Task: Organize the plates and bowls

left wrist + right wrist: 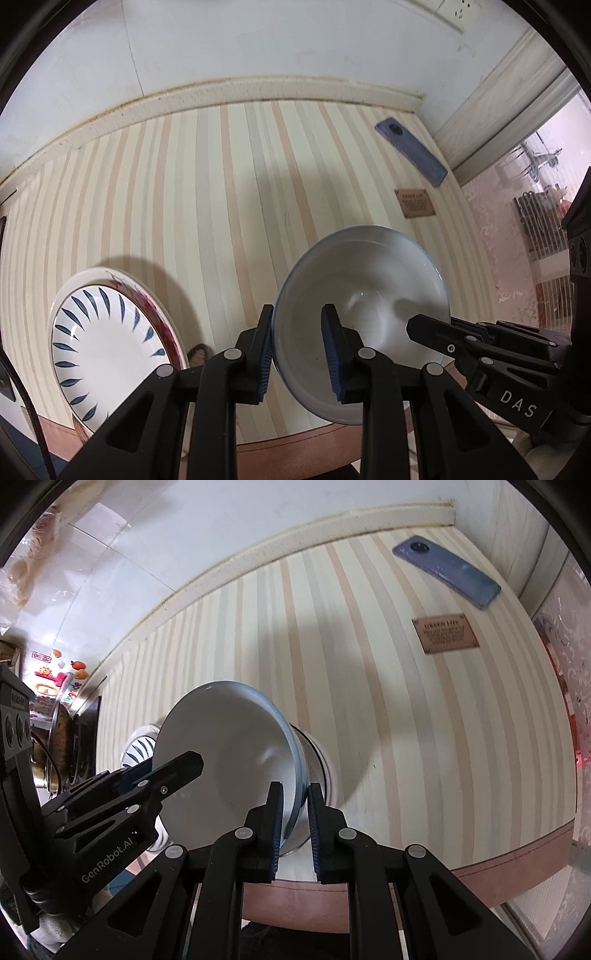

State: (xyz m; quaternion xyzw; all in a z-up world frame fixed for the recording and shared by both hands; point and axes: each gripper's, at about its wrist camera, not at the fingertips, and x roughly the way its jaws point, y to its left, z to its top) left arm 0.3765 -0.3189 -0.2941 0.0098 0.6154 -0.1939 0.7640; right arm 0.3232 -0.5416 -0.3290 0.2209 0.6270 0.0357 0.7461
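Observation:
A white bowl [369,280] with a blue rim hangs tilted above the striped table [221,192], held between both grippers. My left gripper [299,350] straddles its left wall, one pad outside and one inside, gripping it. My right gripper [295,823] is shut on the bowl's [229,738] near rim. Each gripper's finger reaches into the other's view over the bowl's inside. A white plate with blue leaf marks [107,347] lies stacked on a red-flowered plate at the table's front left. The bowl hides most of that plate [138,746] in the right wrist view.
A blue phone [412,151] [447,572] lies at the far right corner, with a brown label [415,203] [445,633] just in front of it. A wall runs behind the table. The brown front edge [480,878] is close. A dark pan [66,738] sits off the table's left.

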